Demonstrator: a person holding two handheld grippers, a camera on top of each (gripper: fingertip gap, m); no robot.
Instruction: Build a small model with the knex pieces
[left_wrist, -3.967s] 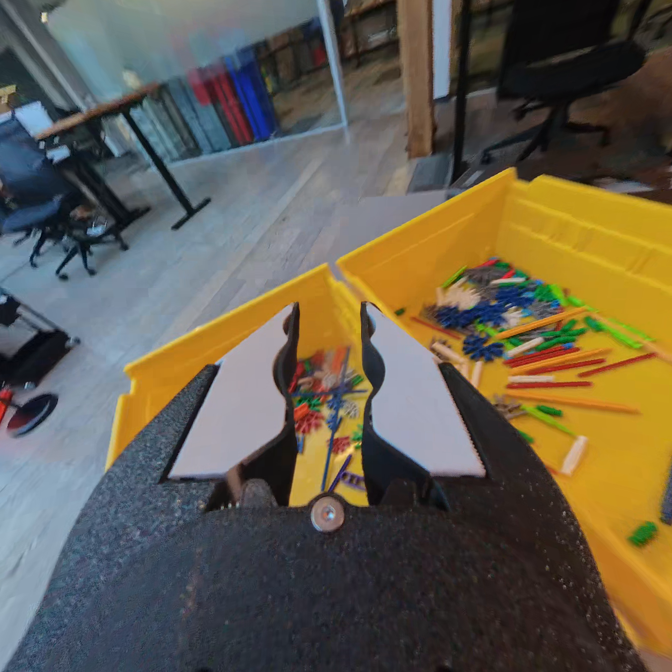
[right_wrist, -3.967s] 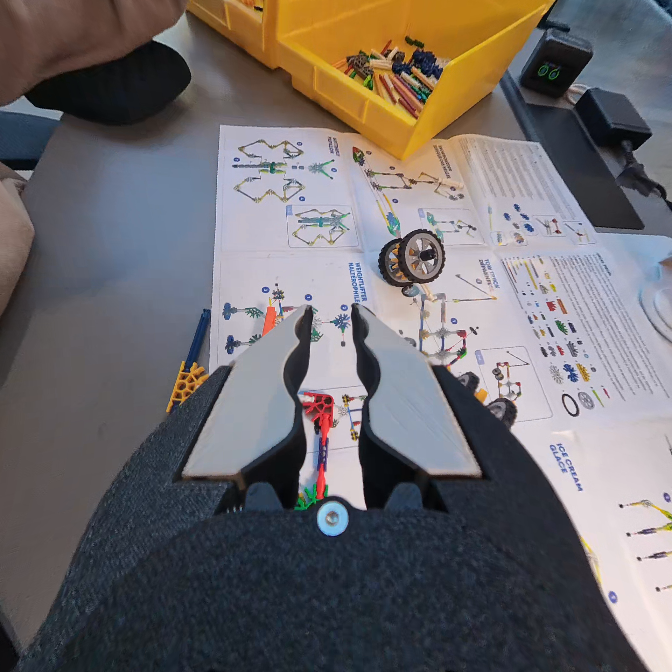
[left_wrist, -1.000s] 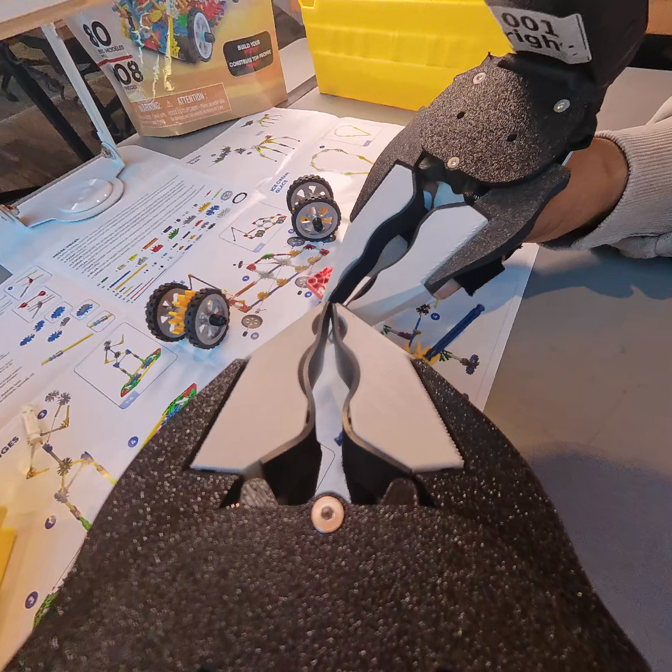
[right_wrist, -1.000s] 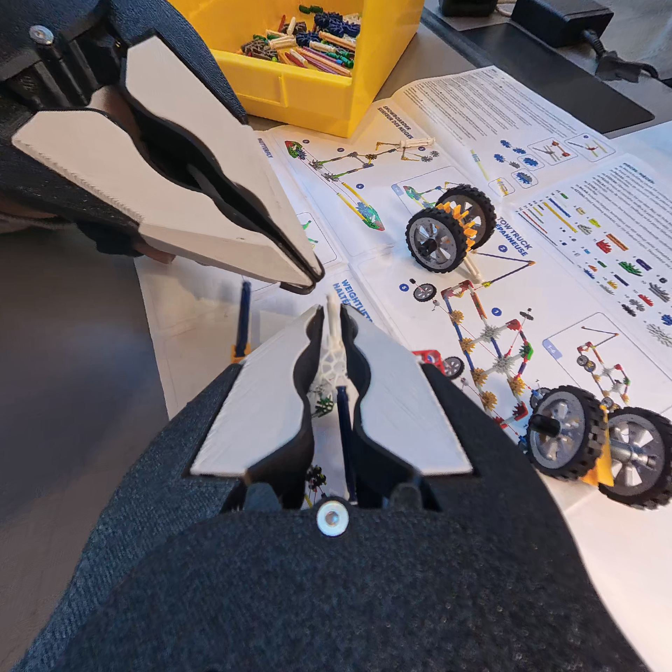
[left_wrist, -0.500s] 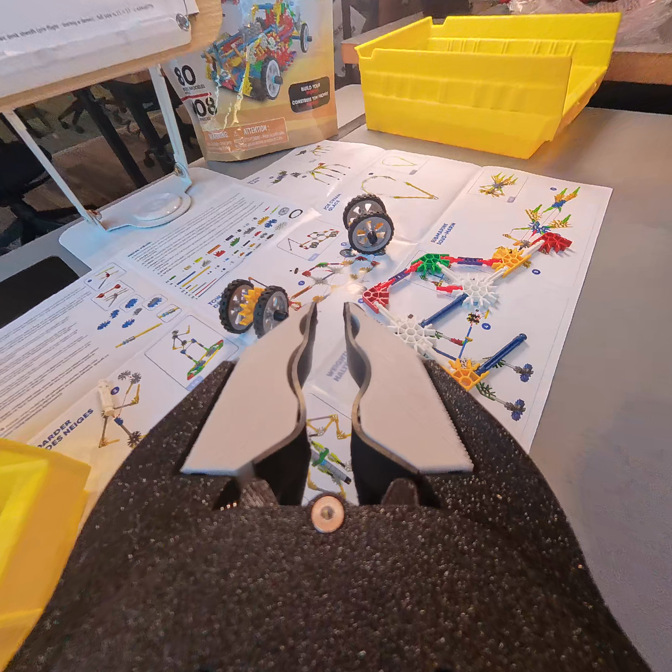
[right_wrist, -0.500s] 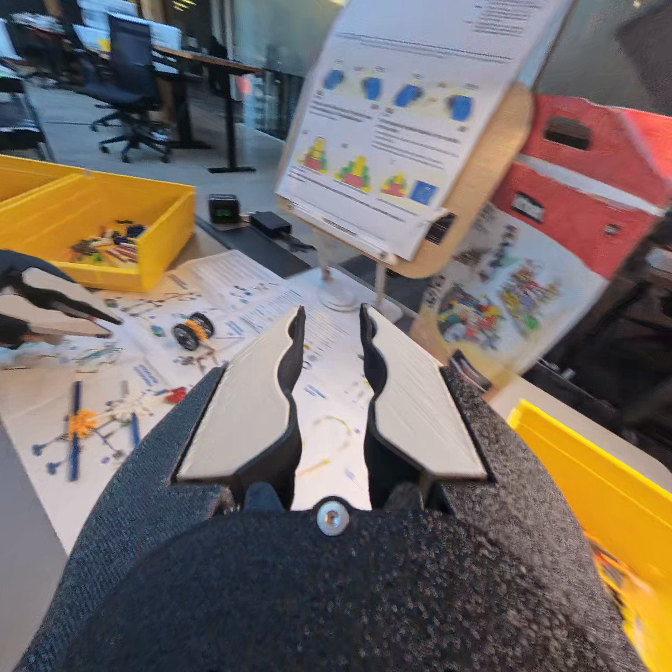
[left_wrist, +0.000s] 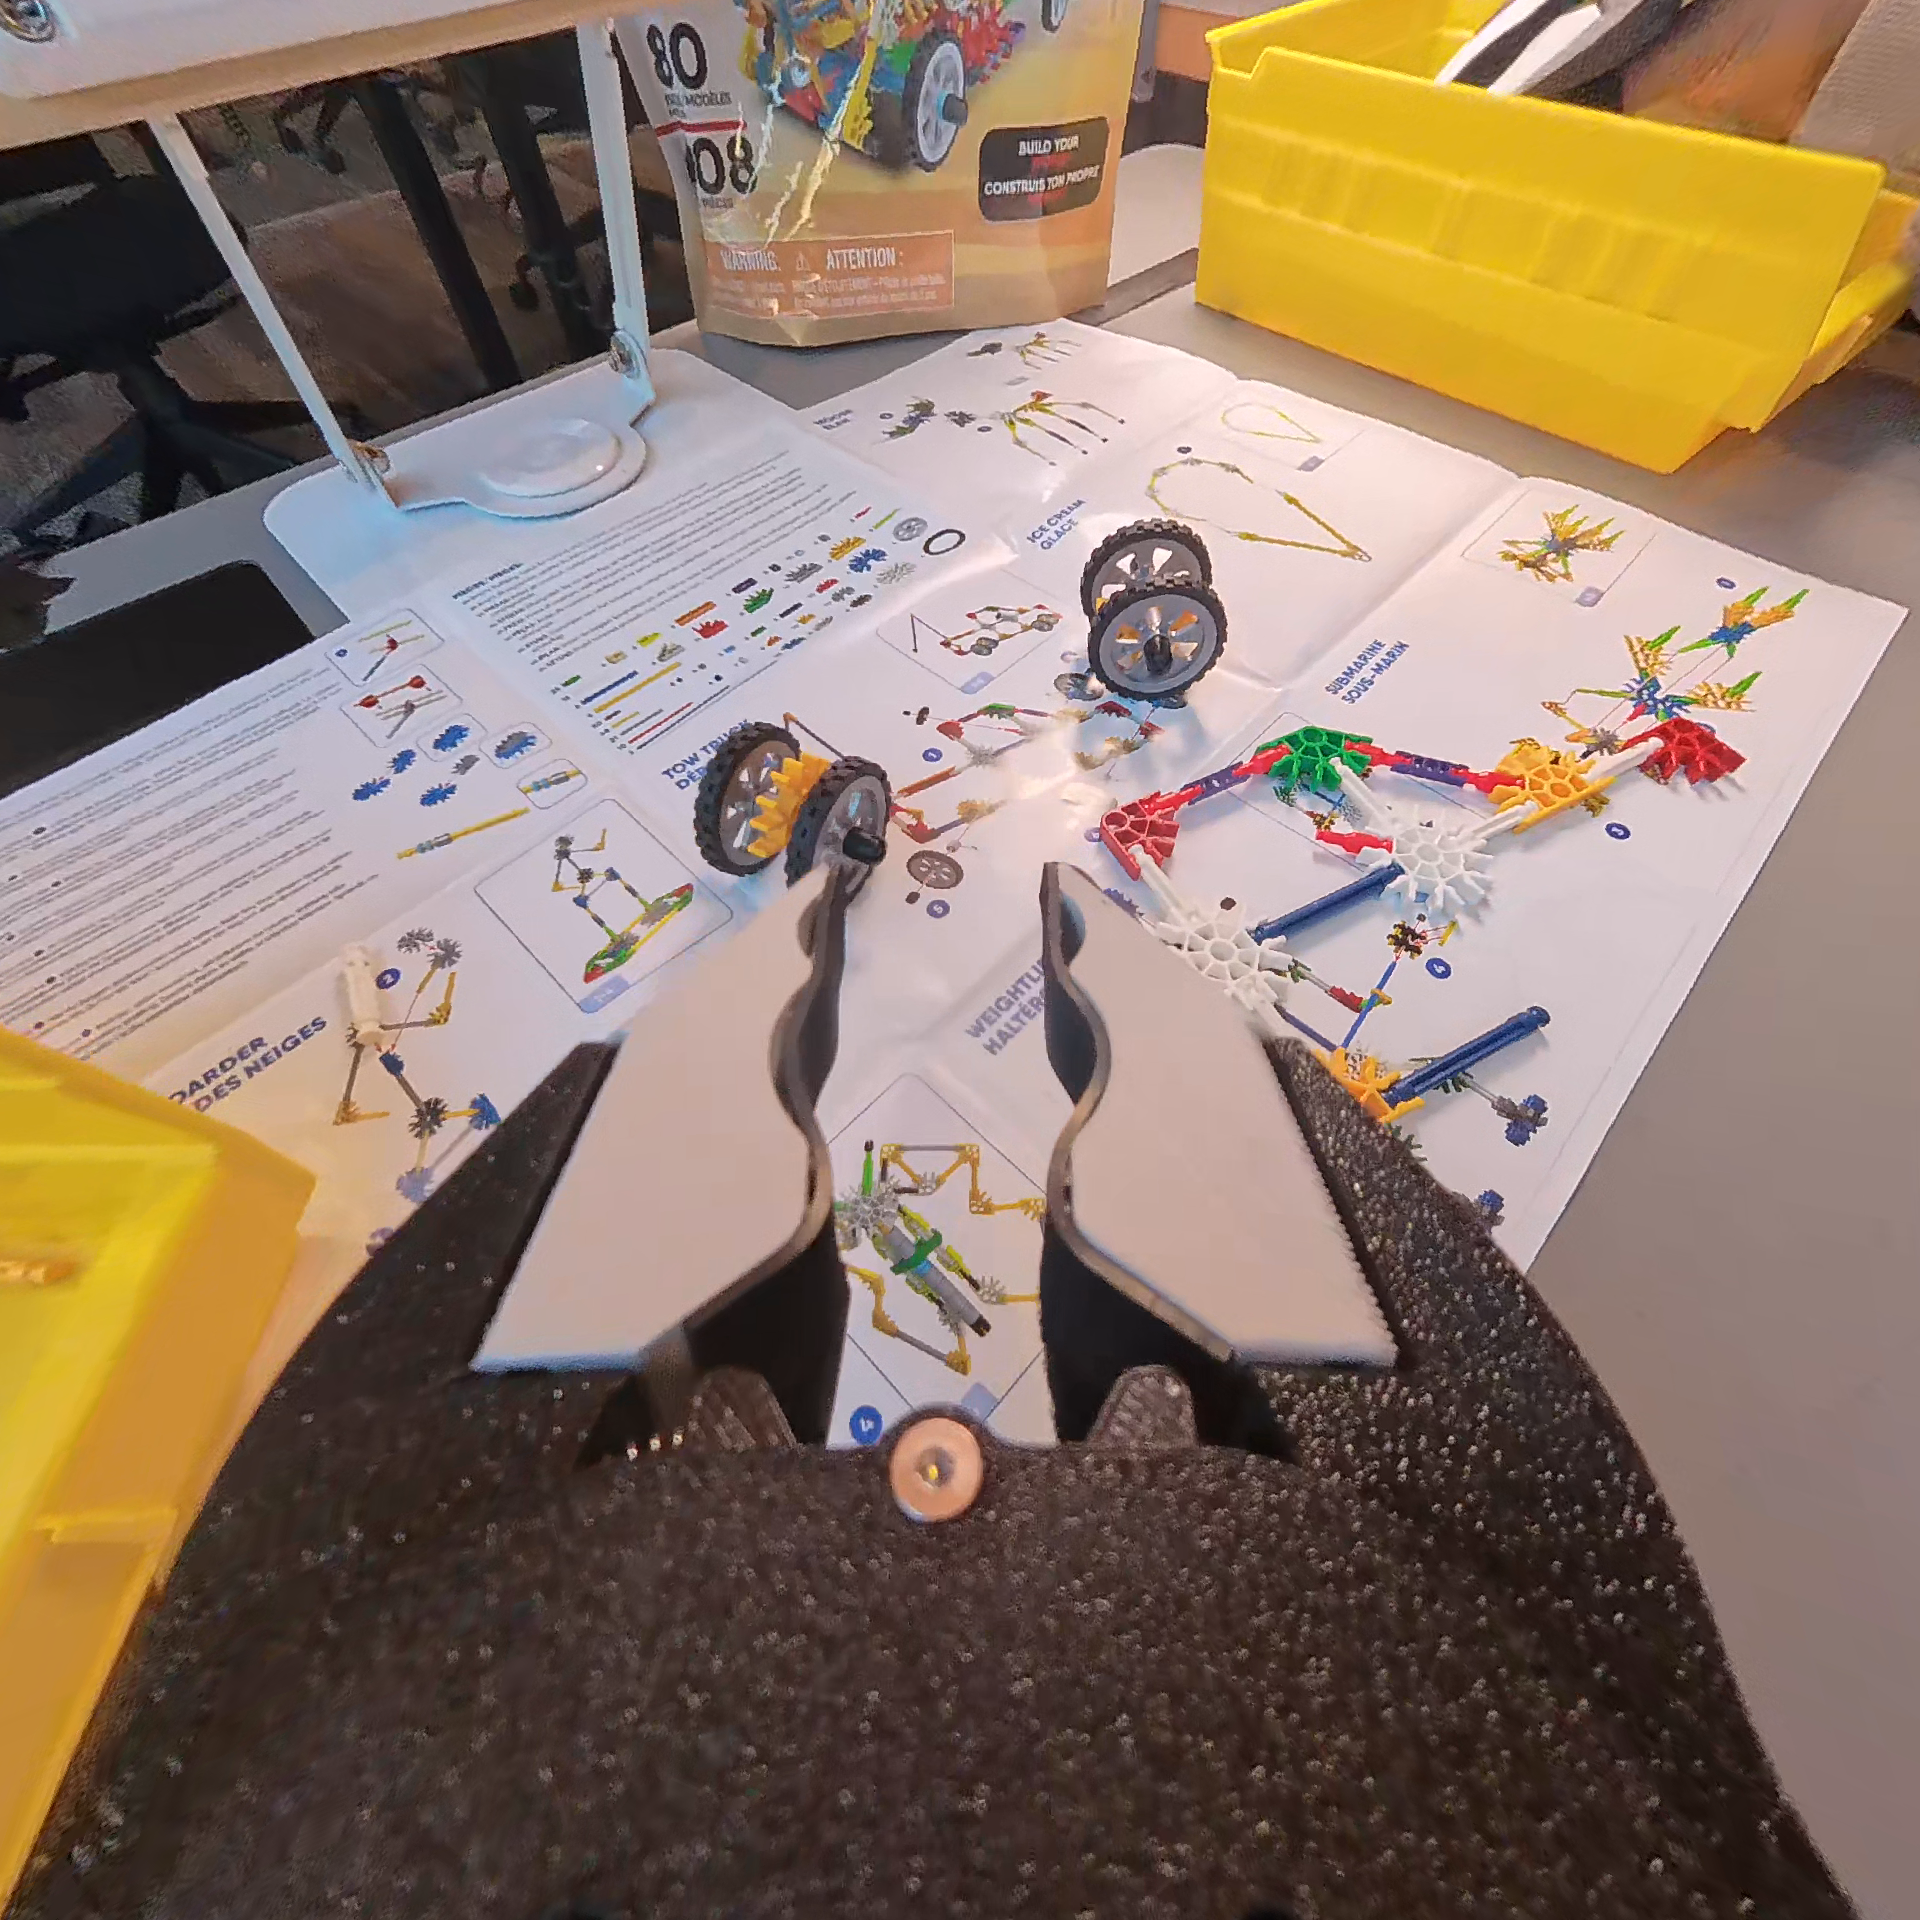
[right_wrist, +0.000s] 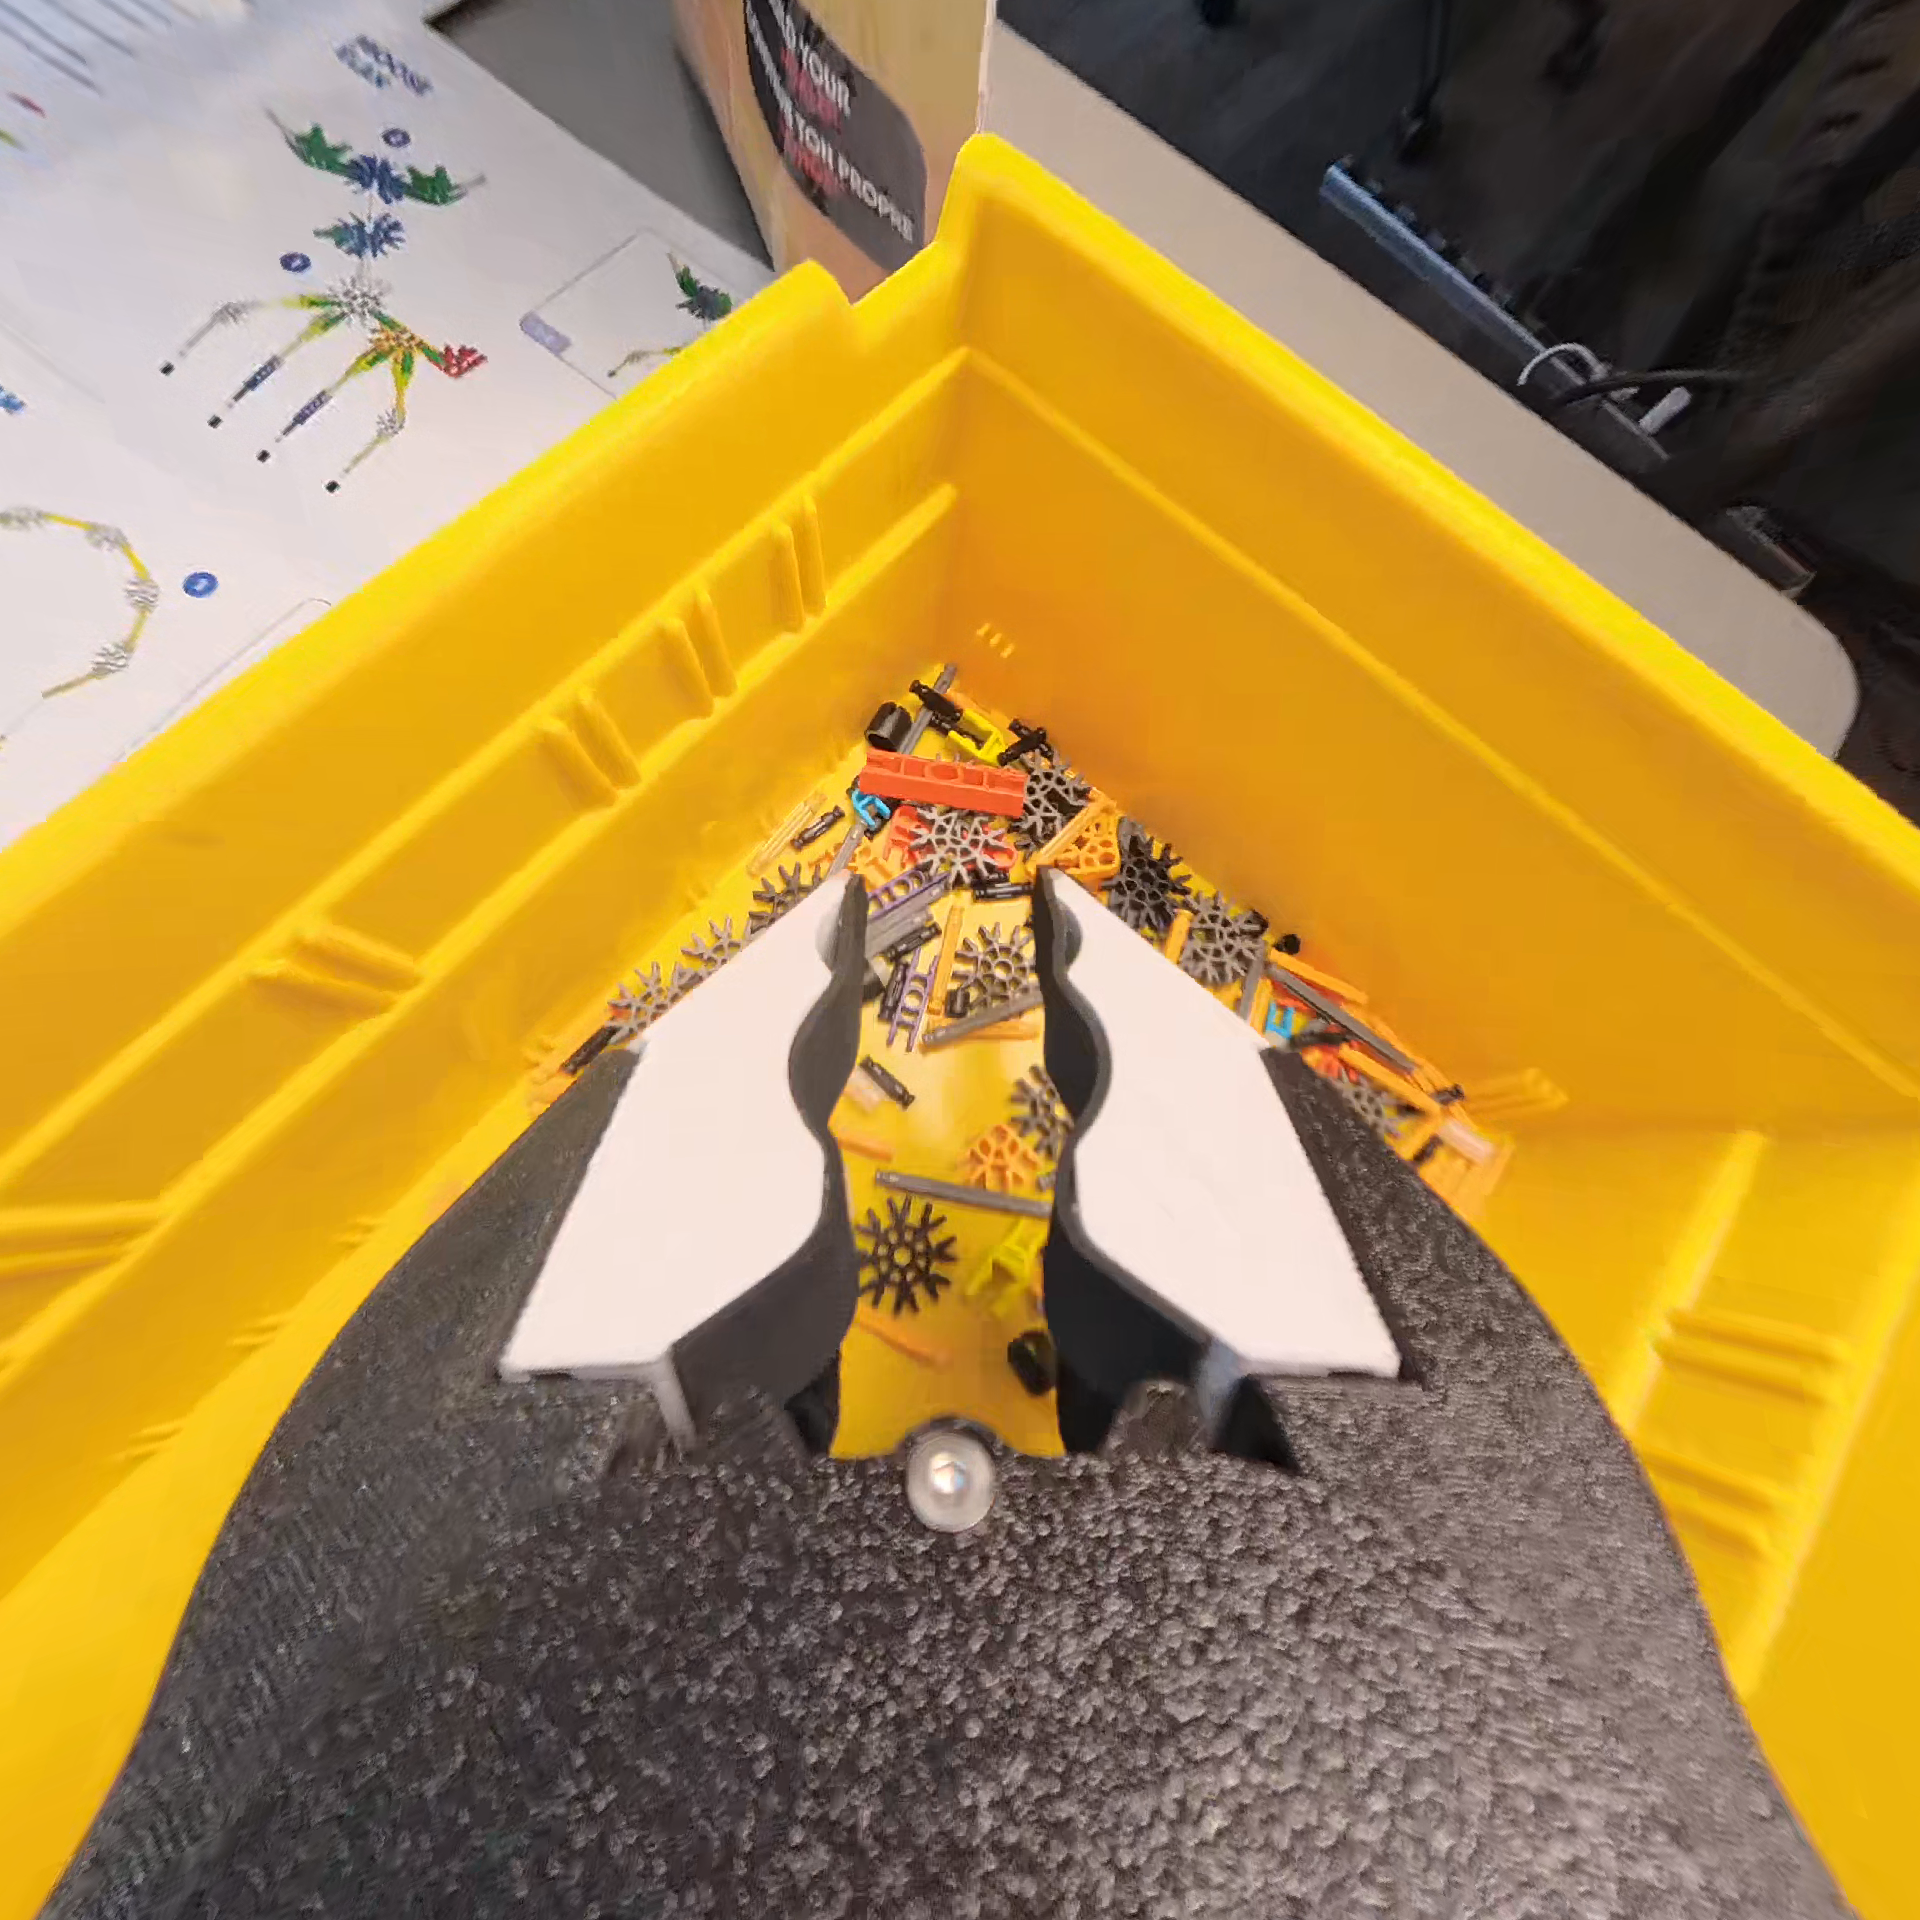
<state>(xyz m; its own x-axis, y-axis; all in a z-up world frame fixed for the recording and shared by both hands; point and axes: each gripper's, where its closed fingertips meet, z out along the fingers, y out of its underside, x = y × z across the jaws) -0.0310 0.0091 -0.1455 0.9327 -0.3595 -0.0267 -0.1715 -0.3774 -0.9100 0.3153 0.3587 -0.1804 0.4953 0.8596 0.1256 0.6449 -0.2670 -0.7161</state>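
My left gripper (left_wrist: 940, 883) is open and empty above a white instruction sheet (left_wrist: 1039, 1039). A flat assembly of coloured rods and connectors (left_wrist: 1392, 831) lies on the sheet just right of its tips. A wheel pair with a yellow gear (left_wrist: 790, 800) sits just left of the tips, and a second wheel pair (left_wrist: 1153, 613) lies farther off. My right gripper (right_wrist: 945, 894) is open and empty, pointing down into a yellow bin (right_wrist: 520, 727). Loose grey, black and orange connectors and rods (right_wrist: 987, 904) lie in the bin's corner under the tips.
A yellow bin (left_wrist: 1507, 239) stands at the back right and another (left_wrist: 94, 1299) at the near left. A printed pouch (left_wrist: 883, 156) and a white stand base (left_wrist: 540, 457) stand behind the sheet. In the right view, the sheet (right_wrist: 208, 364) and the pouch (right_wrist: 831, 135) lie beyond the bin. The grippers' ends are close to 50 centimetres from one another. To reach the printed pouch (left_wrist: 883, 156) in a straight line is about 25 centimetres for my right fingers, about 45 centimetres for my left.
A second ago both grippers were shut on the assembly together. Both have opened and let go. The left has opened wider and stays over the sheet. The right swung away into the yellow bin.
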